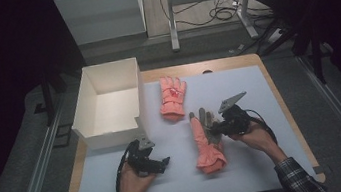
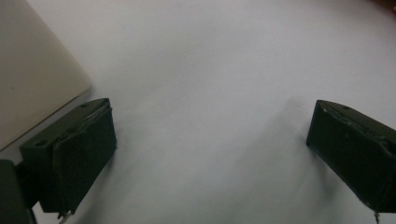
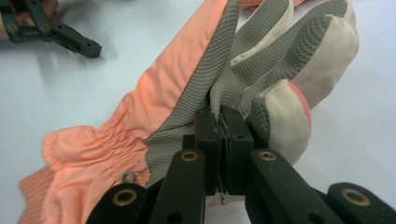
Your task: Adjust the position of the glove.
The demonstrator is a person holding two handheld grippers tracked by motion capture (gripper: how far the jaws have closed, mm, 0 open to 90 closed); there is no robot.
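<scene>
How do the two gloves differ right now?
The near glove lies with its grey textured palm up, while the far glove shows its plain orange back. The right gripper is pinching the near glove's palm; nothing touches the far glove, which lies beside the white box. Both are orange with ribbed cuffs, flat on the white mat.

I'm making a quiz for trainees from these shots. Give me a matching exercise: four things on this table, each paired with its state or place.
Things:
1. near glove
2. far glove
3. left gripper
4. white box

States:
A. open over bare mat
B. pinched at the palm by the right gripper
C. lying free, beside the box
D. open-topped, at the left side of the table

Pairs: 1-B, 2-C, 3-A, 4-D
</scene>
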